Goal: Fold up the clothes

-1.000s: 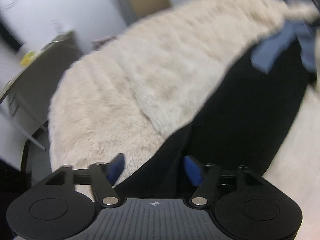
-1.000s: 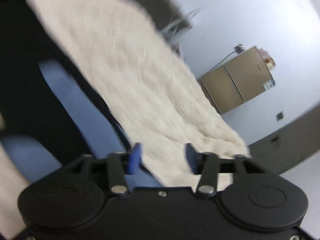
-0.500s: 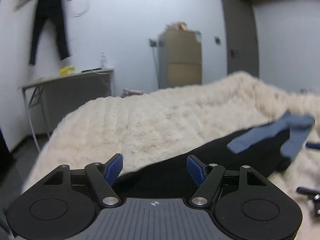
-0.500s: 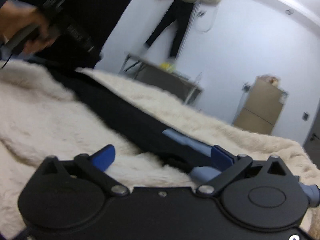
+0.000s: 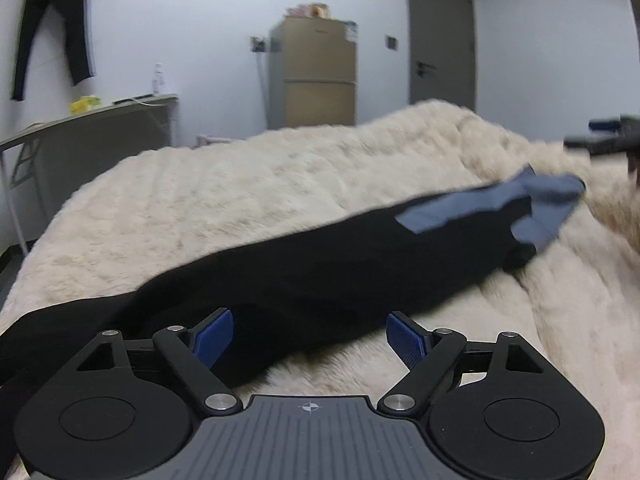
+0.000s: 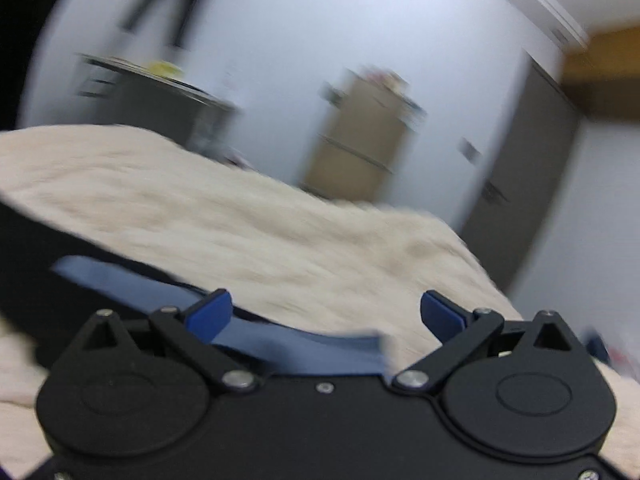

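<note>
A black garment (image 5: pixel 320 264) with blue-grey trim (image 5: pixel 532 200) lies stretched across a cream fluffy blanket (image 5: pixel 240 184) on a bed. My left gripper (image 5: pixel 308 334) is open and empty, low over the garment's near end. My right gripper (image 6: pixel 326 312) is open and empty, over the blue trim end (image 6: pixel 288 344) of the garment (image 6: pixel 32 264); this view is blurred. The right gripper also shows at the far right of the left wrist view (image 5: pixel 600 136).
A grey desk (image 5: pixel 92 120) with a yellow item stands at the back left. A brown cabinet (image 5: pixel 320 76) and a grey door (image 5: pixel 440 32) stand against the far wall. Dark clothing (image 5: pixel 56 20) hangs on the wall.
Both grippers swung from looking down at the bed to level views across it. The right gripper's jaws opened wider and it moved to the blue trim end.
</note>
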`<state>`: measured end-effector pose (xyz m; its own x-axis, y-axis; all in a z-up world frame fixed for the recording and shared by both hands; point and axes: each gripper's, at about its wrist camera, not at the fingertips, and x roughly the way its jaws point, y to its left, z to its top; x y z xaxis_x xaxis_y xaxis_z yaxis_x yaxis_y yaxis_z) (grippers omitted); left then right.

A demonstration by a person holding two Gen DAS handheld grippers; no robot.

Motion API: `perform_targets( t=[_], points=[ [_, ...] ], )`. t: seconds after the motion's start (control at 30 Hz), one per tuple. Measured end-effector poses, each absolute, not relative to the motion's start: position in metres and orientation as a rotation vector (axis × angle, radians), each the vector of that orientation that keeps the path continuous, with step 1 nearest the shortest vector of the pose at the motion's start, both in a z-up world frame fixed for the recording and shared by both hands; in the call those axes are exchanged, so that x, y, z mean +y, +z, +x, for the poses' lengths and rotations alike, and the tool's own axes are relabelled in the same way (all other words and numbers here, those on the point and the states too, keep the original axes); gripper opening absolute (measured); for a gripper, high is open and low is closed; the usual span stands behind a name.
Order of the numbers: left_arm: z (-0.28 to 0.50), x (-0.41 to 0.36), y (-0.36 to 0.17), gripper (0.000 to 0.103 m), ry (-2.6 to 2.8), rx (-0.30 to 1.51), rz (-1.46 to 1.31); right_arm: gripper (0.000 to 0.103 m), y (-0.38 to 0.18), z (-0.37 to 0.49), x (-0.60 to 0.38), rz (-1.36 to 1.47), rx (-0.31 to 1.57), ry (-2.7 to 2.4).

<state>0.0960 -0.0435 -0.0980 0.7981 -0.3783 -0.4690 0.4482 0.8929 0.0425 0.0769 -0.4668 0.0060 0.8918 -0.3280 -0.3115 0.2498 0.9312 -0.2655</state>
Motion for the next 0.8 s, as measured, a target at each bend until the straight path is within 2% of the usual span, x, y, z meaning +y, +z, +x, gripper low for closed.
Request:
perform_targets(
  t=[0.13,0.23,0.33,0.37,0.4,0.43,0.47,0.73,0.77,0.8],
  points=[
    [0.094,-0.050,-0.102,0.080,-0.457,0.468,0.186,0.090,0.007,0.075,-0.515,0.062,0.427,-0.348],
    [0.090,-0.050,-0.102,0.080,-0.465,0.470,0.195,0.089,-0.008,0.093,-0.521,0.028,0.457,-0.283],
    [0.086,-0.050,-0.104,0.080,-0.471,0.483,0.225,0.081,-0.022,0.125,-0.527,-0.052,0.566,-0.210],
    [0.086,-0.051,-0.104,0.080,-0.471,0.486,0.230,0.071,-0.029,0.142,-0.530,-0.067,0.631,-0.189],
    [0.085,-0.051,-0.105,0.080,-0.473,0.492,0.235,0.049,-0.032,0.145,-0.531,-0.072,0.667,-0.186],
    [0.085,-0.052,-0.106,0.080,-0.475,0.497,0.240,0.033,-0.038,0.163,-0.532,-0.083,0.761,-0.191],
    [0.086,-0.052,-0.107,0.080,-0.475,0.498,0.244,0.001,-0.034,0.165,-0.530,-0.101,0.770,-0.199],
    [0.086,-0.061,-0.112,0.080,-0.499,0.509,0.288,0.002,0.003,0.192,-0.527,-0.206,0.655,-0.181],
    [0.085,-0.062,-0.113,0.080,-0.503,0.513,0.296,0.005,0.000,0.198,-0.524,-0.254,0.643,-0.197],
    [0.084,-0.062,-0.114,0.080,-0.507,0.516,0.304,0.013,-0.002,0.199,-0.525,-0.265,0.647,-0.207]
  ],
)
